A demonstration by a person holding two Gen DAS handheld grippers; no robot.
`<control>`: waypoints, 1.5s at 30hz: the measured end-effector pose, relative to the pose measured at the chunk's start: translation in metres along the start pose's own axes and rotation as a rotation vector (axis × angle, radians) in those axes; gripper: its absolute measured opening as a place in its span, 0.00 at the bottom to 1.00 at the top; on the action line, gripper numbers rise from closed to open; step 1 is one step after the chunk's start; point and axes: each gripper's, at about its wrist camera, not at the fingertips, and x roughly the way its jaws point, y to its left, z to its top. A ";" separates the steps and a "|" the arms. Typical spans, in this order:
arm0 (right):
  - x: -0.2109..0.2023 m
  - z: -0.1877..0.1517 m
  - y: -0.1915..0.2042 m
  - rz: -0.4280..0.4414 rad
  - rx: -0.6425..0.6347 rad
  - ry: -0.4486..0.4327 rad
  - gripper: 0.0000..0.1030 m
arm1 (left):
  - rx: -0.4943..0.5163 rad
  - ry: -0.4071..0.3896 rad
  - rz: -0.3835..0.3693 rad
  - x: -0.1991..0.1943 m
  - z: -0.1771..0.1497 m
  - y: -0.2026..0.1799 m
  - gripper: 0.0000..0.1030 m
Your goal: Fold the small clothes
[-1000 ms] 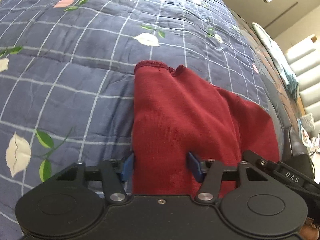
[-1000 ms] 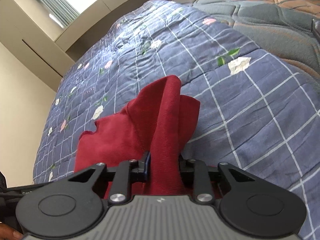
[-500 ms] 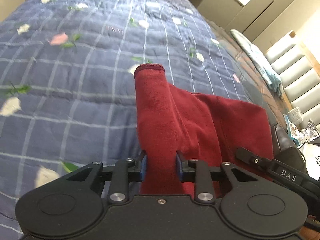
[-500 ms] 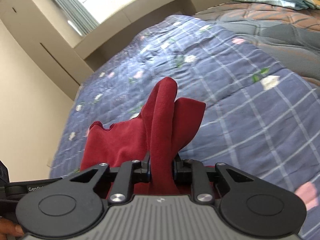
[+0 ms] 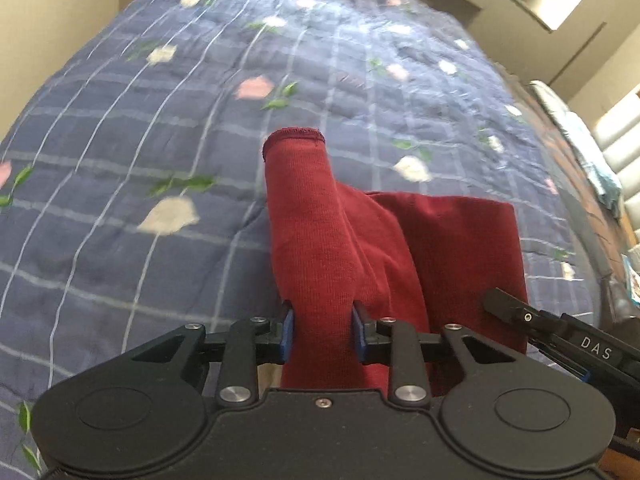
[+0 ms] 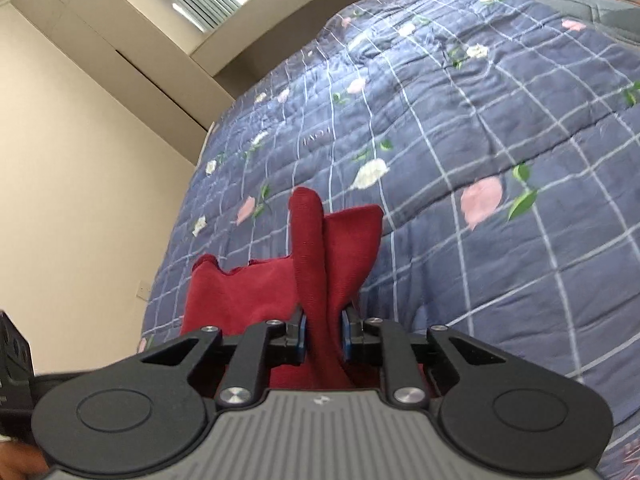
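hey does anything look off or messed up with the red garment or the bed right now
Nothing stands out. The red garment looks undamaged, pinched by the left gripper and the right gripper, partly lifted over the blue floral quilt. The bunching is where the grippers hold it.

We look from just behind each tool along its fingers, tilted down over the quilted bed (image 5: 160, 128). The left wrist view faces a wall at upper right of the frame, the right wrist view a wall at left. Both share the red garment (image 5: 332, 240) (image 6: 240, 296) close up, perhaps the same quilt patch.
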 end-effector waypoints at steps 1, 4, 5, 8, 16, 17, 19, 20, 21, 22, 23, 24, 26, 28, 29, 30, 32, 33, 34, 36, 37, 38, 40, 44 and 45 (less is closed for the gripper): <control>0.002 -0.001 0.001 -0.008 0.002 -0.004 0.18 | -0.011 0.006 0.004 0.004 -0.003 0.005 0.30; 0.002 -0.001 -0.001 -0.047 0.017 -0.017 0.18 | -0.026 0.005 0.008 0.008 -0.008 0.012 0.32; 0.001 -0.001 -0.003 -0.063 0.023 -0.020 0.18 | -0.032 0.003 0.006 0.009 -0.009 0.014 0.32; 0.000 0.000 -0.012 -0.118 0.049 -0.018 0.20 | -0.037 0.006 0.005 0.012 -0.010 0.016 0.35; -0.005 -0.001 -0.020 -0.226 0.001 -0.006 0.37 | -0.037 0.024 0.030 0.022 -0.014 0.021 0.46; -0.005 -0.001 -0.020 -0.240 -0.018 -0.003 0.40 | -0.036 0.026 0.033 0.023 -0.014 0.021 0.52; -0.005 0.001 -0.022 -0.258 -0.047 0.002 0.46 | -0.034 0.029 0.049 0.024 -0.015 0.020 0.61; -0.005 0.001 -0.022 -0.269 -0.063 0.001 0.52 | -0.031 0.027 0.052 0.024 -0.016 0.019 0.63; -0.005 0.001 -0.021 -0.289 -0.090 0.002 0.55 | -0.031 0.023 0.052 0.023 -0.017 0.019 0.69; -0.004 0.001 -0.019 -0.306 -0.111 0.003 0.58 | -0.035 0.021 0.055 0.022 -0.018 0.019 0.74; -0.006 0.000 -0.017 -0.313 -0.128 0.000 0.58 | -0.039 0.018 0.064 0.020 -0.020 0.019 0.80; -0.008 -0.001 -0.015 -0.314 -0.142 -0.004 0.59 | -0.044 0.008 0.078 0.017 -0.022 0.018 0.82; -0.014 -0.004 -0.010 -0.318 -0.175 -0.013 0.67 | -0.049 -0.014 0.102 0.009 -0.026 0.016 0.86; -0.024 -0.008 -0.004 -0.313 -0.209 -0.031 0.73 | -0.052 -0.041 0.126 -0.002 -0.032 0.011 0.91; -0.030 -0.010 -0.001 -0.306 -0.223 -0.043 0.77 | -0.052 -0.055 0.135 -0.008 -0.035 0.008 0.92; -0.038 -0.012 0.002 -0.295 -0.239 -0.055 0.79 | -0.048 -0.072 0.142 -0.016 -0.039 0.005 0.93; -0.056 -0.016 0.008 -0.272 -0.277 -0.081 0.86 | -0.043 -0.103 0.154 -0.032 -0.046 -0.003 0.95; -0.067 -0.019 0.012 -0.259 -0.301 -0.098 0.87 | -0.041 -0.120 0.162 -0.042 -0.051 -0.007 0.96; -0.079 -0.020 0.016 -0.248 -0.320 -0.113 0.90 | -0.039 -0.140 0.169 -0.052 -0.056 -0.011 0.96; -0.102 -0.022 0.025 -0.231 -0.353 -0.141 0.96 | -0.037 -0.183 0.187 -0.074 -0.066 -0.021 0.98; -0.117 -0.023 0.029 -0.220 -0.375 -0.161 0.98 | -0.039 -0.206 0.200 -0.087 -0.072 -0.026 0.99; -0.132 -0.024 0.035 -0.211 -0.396 -0.179 1.00 | -0.041 -0.229 0.213 -0.099 -0.078 -0.031 0.99; -0.163 -0.026 0.043 -0.190 -0.446 -0.215 1.00 | -0.042 -0.271 0.232 -0.125 -0.092 -0.041 0.99; -0.228 -0.033 0.058 -0.159 -0.527 -0.254 1.00 | -0.044 -0.333 0.272 -0.180 -0.125 -0.064 0.99; -0.243 -0.035 0.060 -0.149 -0.536 -0.257 1.00 | -0.044 -0.348 0.287 -0.192 -0.134 -0.069 0.99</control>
